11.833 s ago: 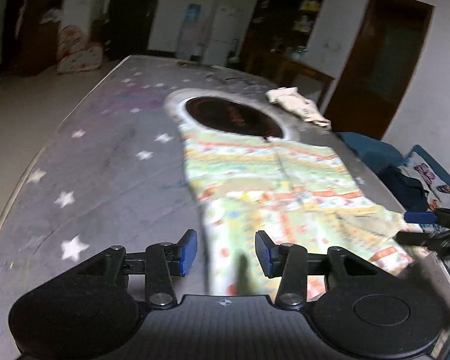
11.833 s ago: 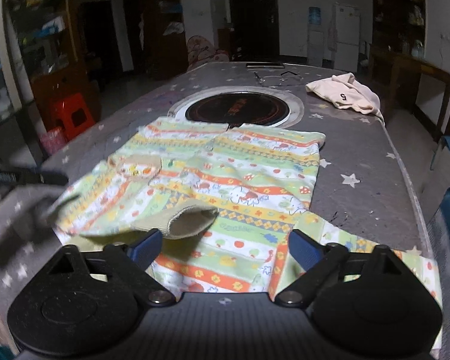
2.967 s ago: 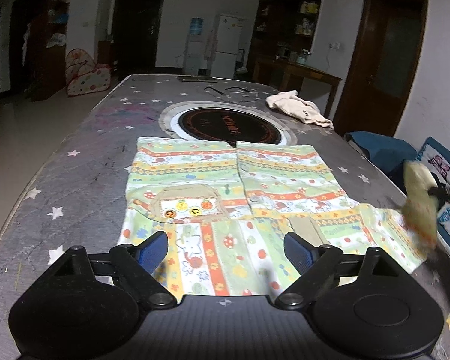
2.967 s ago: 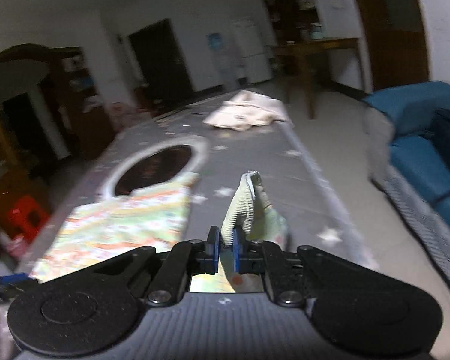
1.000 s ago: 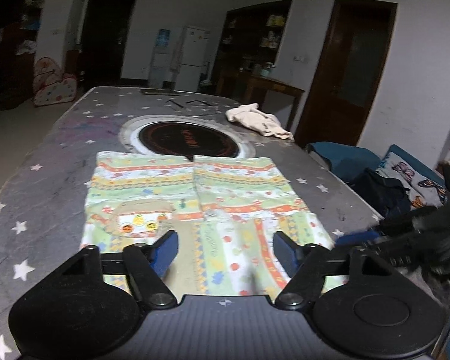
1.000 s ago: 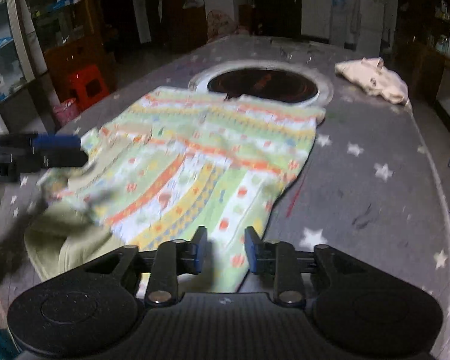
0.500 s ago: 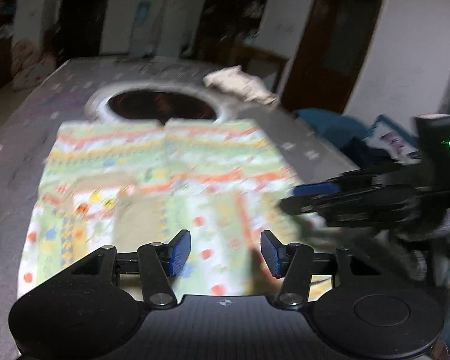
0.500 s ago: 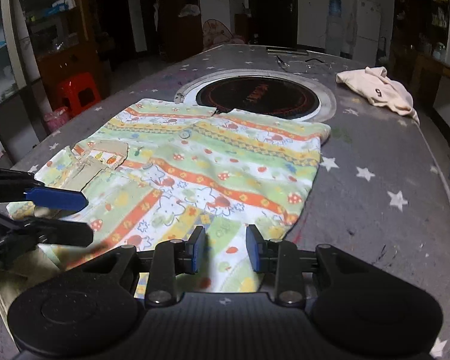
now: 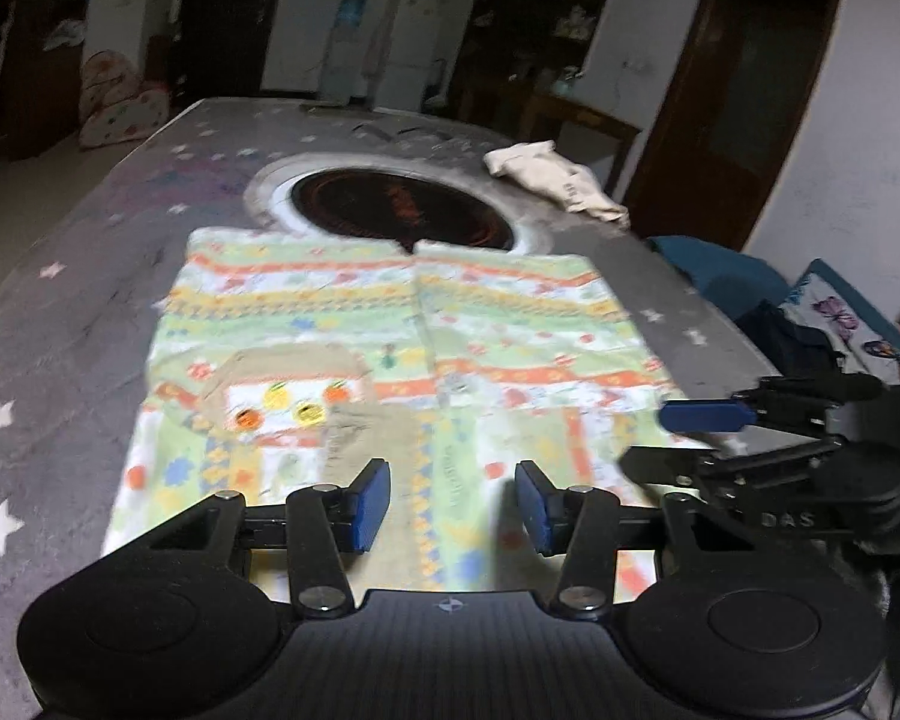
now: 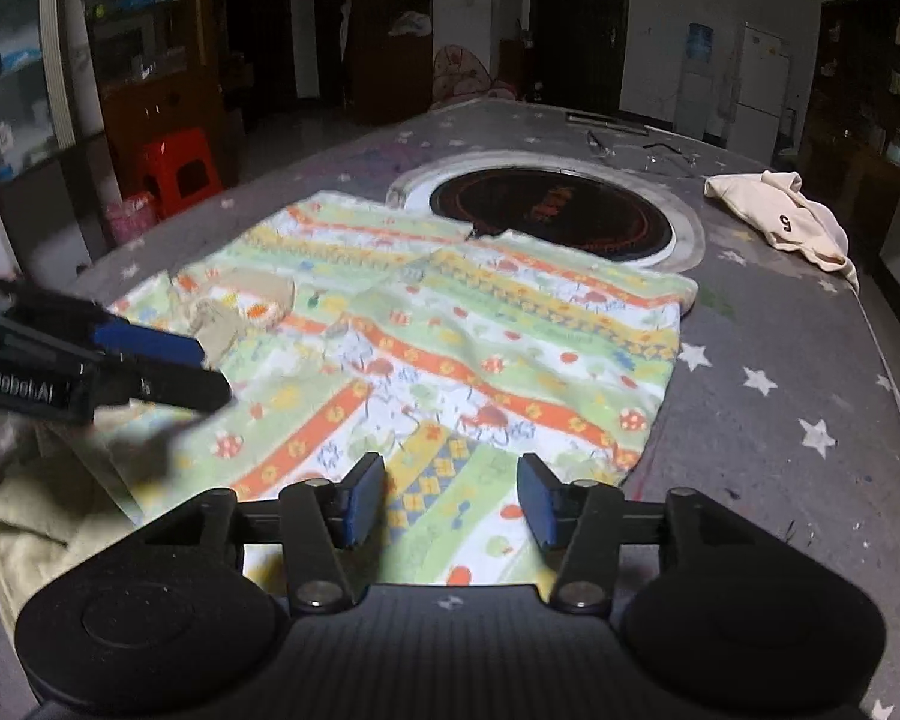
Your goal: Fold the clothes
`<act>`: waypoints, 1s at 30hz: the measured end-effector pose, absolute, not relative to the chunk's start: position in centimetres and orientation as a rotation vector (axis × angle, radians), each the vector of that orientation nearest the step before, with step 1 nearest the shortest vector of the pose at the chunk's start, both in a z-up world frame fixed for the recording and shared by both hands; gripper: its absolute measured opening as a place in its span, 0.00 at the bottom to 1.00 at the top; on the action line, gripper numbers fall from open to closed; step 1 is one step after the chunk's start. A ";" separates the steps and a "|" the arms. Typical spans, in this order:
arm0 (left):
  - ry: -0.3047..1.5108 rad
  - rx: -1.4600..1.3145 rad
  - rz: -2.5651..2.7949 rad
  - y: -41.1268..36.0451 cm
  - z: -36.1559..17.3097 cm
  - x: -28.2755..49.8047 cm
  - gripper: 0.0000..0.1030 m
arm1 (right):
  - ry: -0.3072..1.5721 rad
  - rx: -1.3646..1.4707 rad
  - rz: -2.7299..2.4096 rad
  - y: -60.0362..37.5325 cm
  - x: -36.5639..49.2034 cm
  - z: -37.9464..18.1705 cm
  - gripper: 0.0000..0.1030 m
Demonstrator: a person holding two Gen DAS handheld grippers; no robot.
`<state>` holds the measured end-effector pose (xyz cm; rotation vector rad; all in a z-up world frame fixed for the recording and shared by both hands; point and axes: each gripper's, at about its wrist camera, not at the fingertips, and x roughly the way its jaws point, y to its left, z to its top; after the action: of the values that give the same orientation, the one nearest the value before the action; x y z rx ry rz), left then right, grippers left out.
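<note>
You have the left gripper (image 9: pixel 450 501) and right gripper (image 10: pixel 447 501) side by side over the near edge of the surface (image 10: pixel 780 360). Both are half open, the left just narrowing, the right just widening, gripping nothing, likely to pinch the hem. The shirt (image 10: pixel 450 348) lies flat, sleeves folded in: green, orange-striped, cartoon-printed.

A red stool (image 10: pixel 180 168) stands beside the star-patterned table (image 10: pixel 780 420).
</note>
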<state>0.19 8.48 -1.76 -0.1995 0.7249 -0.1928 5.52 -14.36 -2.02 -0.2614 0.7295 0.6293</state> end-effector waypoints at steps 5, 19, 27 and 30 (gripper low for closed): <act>0.712 -0.224 -0.184 9.2 -1.3 -0.2 0.49 | 0.704 -0.261 0.633 -13.9 5.0 -1.3 0.52; 0.711 -0.162 -0.200 8.6 -1.5 -2.0 0.57 | 0.677 -0.381 0.743 -11.1 1.1 -1.4 0.67; 0.698 -0.050 -0.201 7.3 -1.9 -3.8 0.59 | 0.698 -0.348 0.706 -13.8 -0.4 -1.7 0.67; 0.699 -0.037 -0.203 7.2 -2.0 -4.3 0.60 | 0.715 -0.318 0.695 -15.0 -0.9 -1.9 0.68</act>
<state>-4.32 7.22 -1.98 -0.0367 0.6988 -0.2032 -0.87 -15.00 -1.93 -0.3175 0.7147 0.6948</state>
